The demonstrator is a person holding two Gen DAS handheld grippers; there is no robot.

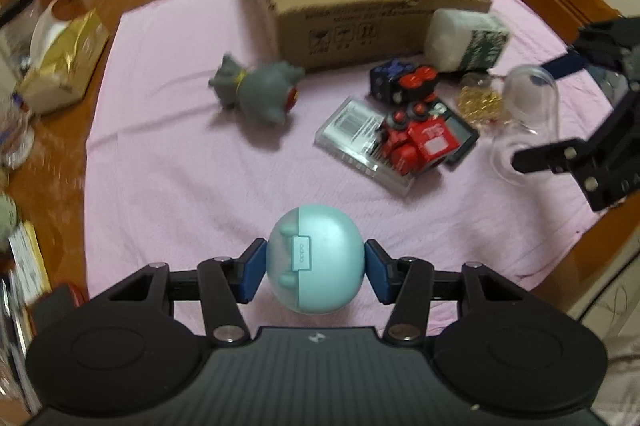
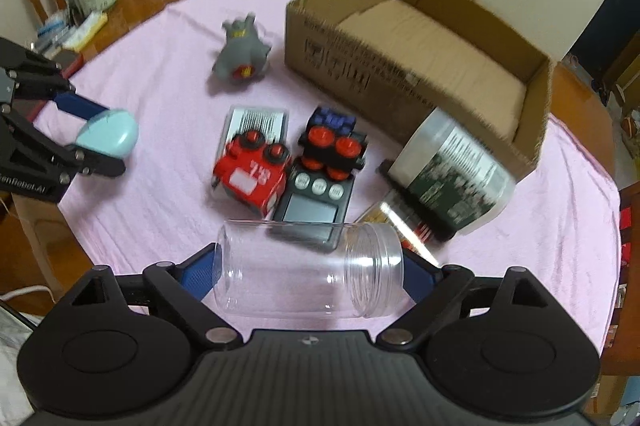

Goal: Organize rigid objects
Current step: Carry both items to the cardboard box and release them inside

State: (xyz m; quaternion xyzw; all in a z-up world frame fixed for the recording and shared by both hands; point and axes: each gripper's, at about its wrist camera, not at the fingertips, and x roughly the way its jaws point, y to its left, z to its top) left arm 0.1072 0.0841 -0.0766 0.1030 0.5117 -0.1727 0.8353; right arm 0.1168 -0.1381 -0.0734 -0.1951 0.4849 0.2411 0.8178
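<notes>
While left gripper (image 1: pixel 315 270) clamps earbud case (image 1: pixel 315 260), right gripper (image 2: pixel 310 272) grips jar (image 2: pixel 304 266)

You're holding pale-blue egg-shaped case (image 1: pixel 315 258) upright in left gripper (image 1: pixel 316 268); clear lidless jar (image 2: pixel 308 268) is lying sideways betw. right gripper (image 2: pixel 310 272) pads.

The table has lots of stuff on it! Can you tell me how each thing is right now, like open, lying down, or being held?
Teal earbud case: closed, held by left gripper.
Clear jar: lidless, sideways, held by right gripper.
Cardboard box: open, nothing inside.
Grey toy: lying on its side.
White labelled jar: tipped over against the box.
Red toy car: upside down, wheels up.
</notes>
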